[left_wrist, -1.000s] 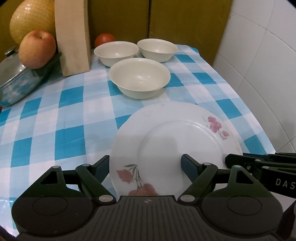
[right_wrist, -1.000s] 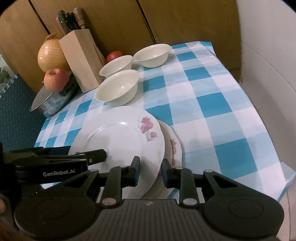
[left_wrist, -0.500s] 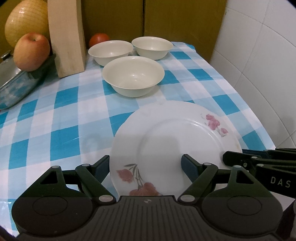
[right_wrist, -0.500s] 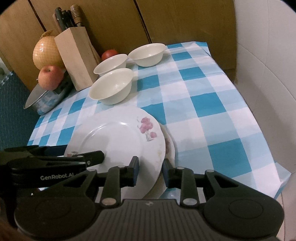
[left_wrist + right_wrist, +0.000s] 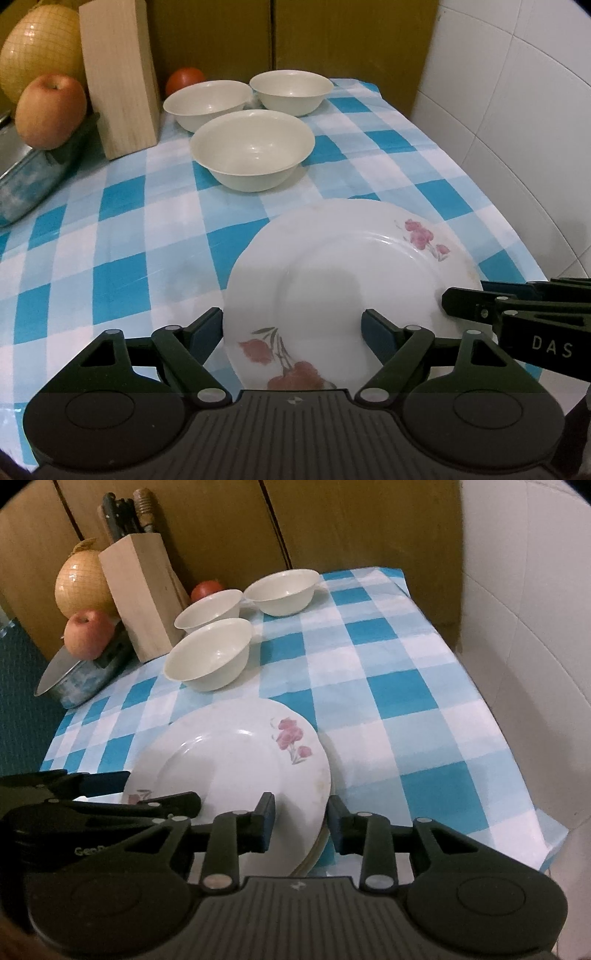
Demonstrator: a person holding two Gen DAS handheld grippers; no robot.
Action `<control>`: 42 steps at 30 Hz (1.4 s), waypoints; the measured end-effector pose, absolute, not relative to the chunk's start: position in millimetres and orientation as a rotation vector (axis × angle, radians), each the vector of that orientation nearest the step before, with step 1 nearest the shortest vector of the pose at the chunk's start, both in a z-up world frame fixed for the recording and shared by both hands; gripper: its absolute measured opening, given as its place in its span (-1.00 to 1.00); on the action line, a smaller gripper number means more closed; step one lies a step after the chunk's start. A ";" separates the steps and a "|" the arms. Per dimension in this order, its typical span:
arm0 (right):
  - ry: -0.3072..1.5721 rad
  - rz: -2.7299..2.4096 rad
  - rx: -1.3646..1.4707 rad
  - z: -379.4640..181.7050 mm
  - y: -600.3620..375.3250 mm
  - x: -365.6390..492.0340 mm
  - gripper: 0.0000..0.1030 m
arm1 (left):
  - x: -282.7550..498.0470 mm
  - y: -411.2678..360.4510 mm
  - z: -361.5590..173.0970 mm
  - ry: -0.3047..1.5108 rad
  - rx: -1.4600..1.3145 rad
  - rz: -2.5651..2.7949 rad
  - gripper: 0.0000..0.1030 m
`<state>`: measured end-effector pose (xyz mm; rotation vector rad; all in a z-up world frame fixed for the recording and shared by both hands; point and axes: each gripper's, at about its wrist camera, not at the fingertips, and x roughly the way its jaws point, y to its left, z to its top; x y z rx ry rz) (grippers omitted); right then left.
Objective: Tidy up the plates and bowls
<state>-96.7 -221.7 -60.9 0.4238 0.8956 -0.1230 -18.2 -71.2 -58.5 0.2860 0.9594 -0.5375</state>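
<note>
Dim, warm indoor light is falling from above, leaving soft glare on the plate (image 5: 351, 266) and bowls (image 5: 253, 151). Fisheye distortion is bending the edges, and the corners are darkening.

Brown wooden panels (image 5: 351, 524) behind, white tiled wall (image 5: 517, 129) right — dim, perhaps artificial light.

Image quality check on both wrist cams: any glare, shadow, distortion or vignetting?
Left wrist: sharp, dim warm light, soft shadow mid floral plate, small highlights in the nearest bowl, tablecloth checks bowed by fisheye. Right wrist: dark vignette at corners, wall tile lines curved, arc glare on plate.
</note>
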 end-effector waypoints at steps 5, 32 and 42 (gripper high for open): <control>0.881 -0.129 0.429 -59.7 -222.3 -97.0 -0.40 | -18.0 -70.2 -55.6 0.949 0.283 -0.538 0.66; 0.859 -0.060 0.472 -46.4 -237.5 80.9 -0.37 | 133.5 -69.5 -42.6 0.964 0.064 -0.276 0.64; 0.966 0.002 0.540 -76.6 -238.5 105.2 -0.75 | 146.3 -78.2 -65.1 1.040 0.112 -0.313 -0.24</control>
